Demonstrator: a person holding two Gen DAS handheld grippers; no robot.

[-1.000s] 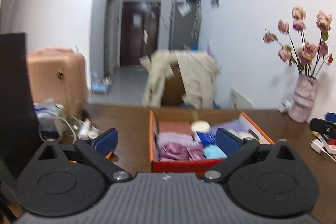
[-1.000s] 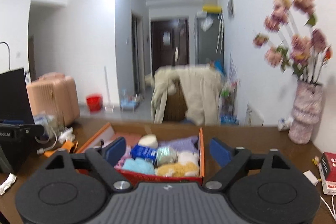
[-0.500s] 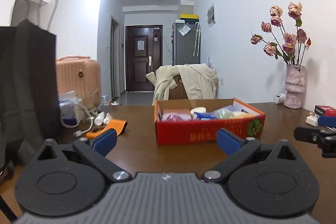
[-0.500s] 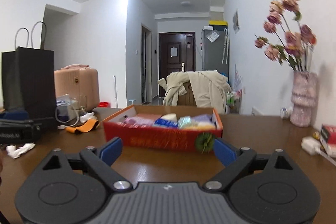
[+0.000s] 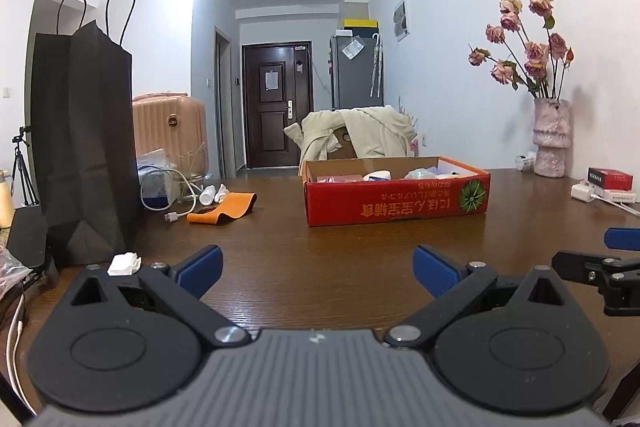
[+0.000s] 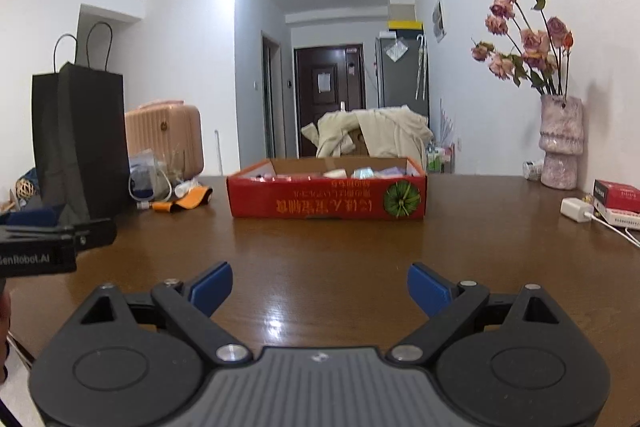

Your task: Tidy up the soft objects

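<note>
1. Blue-padded fingers on your left gripper (image 5: 316,269) stand spread wide with nothing between them, low over the brown table (image 5: 320,255). Your right gripper (image 6: 319,285) is the same: spread, empty, bare wood under it.
2. From the left wrist view, the right gripper pokes in at 3 o'clock, apart from yours. Neither tool touches anything.
3. Red cardboard box (image 5: 396,201) sits at 12 o'clock from both grippers, well ahead on the table, with open wood between. The soft objects (image 5: 376,175) lie inside it, only their tops showing above the near wall.
4. Handling, as a judgement: those bundles look like folded cloth or rolled fabric, light and limp, so they will sag and slip through a shallow pinch. Take each at its thickest middle fold, not at a loose edge. The box itself looks light and may slide if you push against its wall.
5. An orange strap (image 5: 224,207) lies flat at 11 o'clock, beside a white cable and small bottles. It looks soft too; whether it belongs to the task you cannot tell.
6. Hidden: the near wall blocks the box floor, so the count, order and any dividers cannot be made out. A black paper bag (image 5: 84,143) at 10 o'clock screens whatever is behind it.
</note>
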